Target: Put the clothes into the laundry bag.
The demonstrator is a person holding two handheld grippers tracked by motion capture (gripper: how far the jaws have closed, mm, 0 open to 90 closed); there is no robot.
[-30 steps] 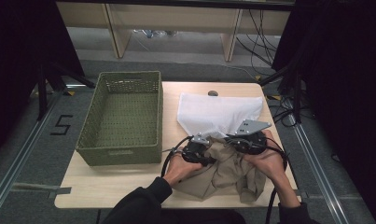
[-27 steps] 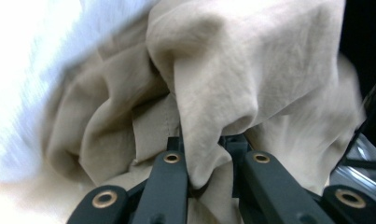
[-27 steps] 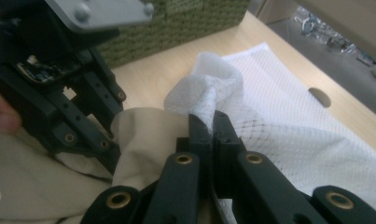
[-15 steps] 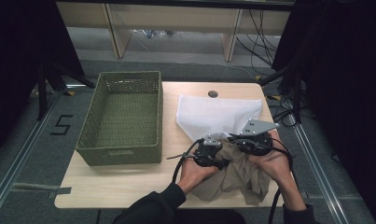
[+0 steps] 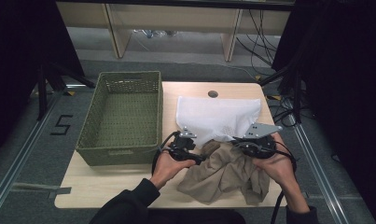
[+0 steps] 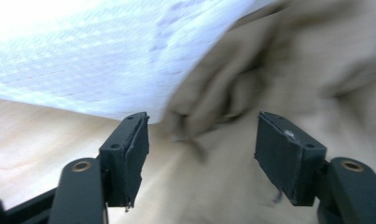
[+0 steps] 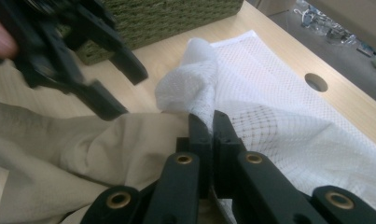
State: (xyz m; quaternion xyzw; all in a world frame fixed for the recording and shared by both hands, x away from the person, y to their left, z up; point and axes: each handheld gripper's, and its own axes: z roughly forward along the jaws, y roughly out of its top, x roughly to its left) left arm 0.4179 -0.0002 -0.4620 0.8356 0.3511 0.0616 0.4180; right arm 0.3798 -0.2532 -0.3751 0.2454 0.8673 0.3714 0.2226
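Observation:
A white mesh bag (image 5: 218, 116) lies flat on the wooden table (image 5: 106, 182). A crumpled tan garment (image 5: 227, 175) lies at the bag's near edge. My right gripper (image 5: 241, 145) is shut on a raised fold of the mesh bag (image 7: 195, 79), just above the tan garment (image 7: 83, 154). My left gripper (image 5: 198, 157) sits at the garment's left side. Its jaws have just been opening and now stand wide apart (image 6: 202, 126), with nothing pinched. Tan cloth (image 6: 293, 60) lies ahead of them, white mesh (image 6: 83, 56) beyond. From the right gripper view, the left gripper (image 7: 127, 91) hangs open over the table.
A green woven basket (image 5: 125, 154) stands on the table's left half, close to my left hand. A round hole (image 5: 212, 94) is in the tabletop behind the bag. Beyond the table are shelf legs and cables on the floor.
My left gripper opened, let go of the tan garment and drew back to the left. The garment has slumped lower on the table. The right gripper held its place.

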